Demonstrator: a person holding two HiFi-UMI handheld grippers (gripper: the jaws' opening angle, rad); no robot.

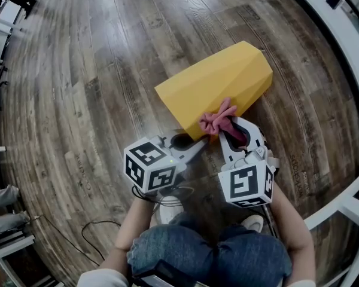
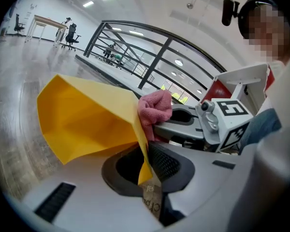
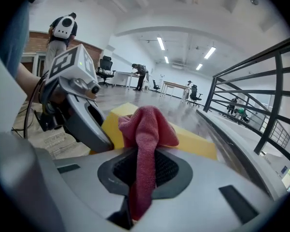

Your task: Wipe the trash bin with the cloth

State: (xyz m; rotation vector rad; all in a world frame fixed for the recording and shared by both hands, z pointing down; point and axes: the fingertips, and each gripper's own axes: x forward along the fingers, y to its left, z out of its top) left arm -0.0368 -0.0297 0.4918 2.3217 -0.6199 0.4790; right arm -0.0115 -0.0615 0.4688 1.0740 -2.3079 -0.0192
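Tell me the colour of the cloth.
The cloth is dusty pink, clearest in the right gripper view.

Left gripper (image 1: pixel 195 144), right gripper (image 1: pixel 226 130); jaws clamped

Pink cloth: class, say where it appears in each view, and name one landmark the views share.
Head view: cloth just right of centre, at the near edge of the yellow trash bin.
Left gripper view: cloth right of centre, behind the bin's edge.
Right gripper view: cloth at centre, between the jaws.
Shared landmark: the trash bin.
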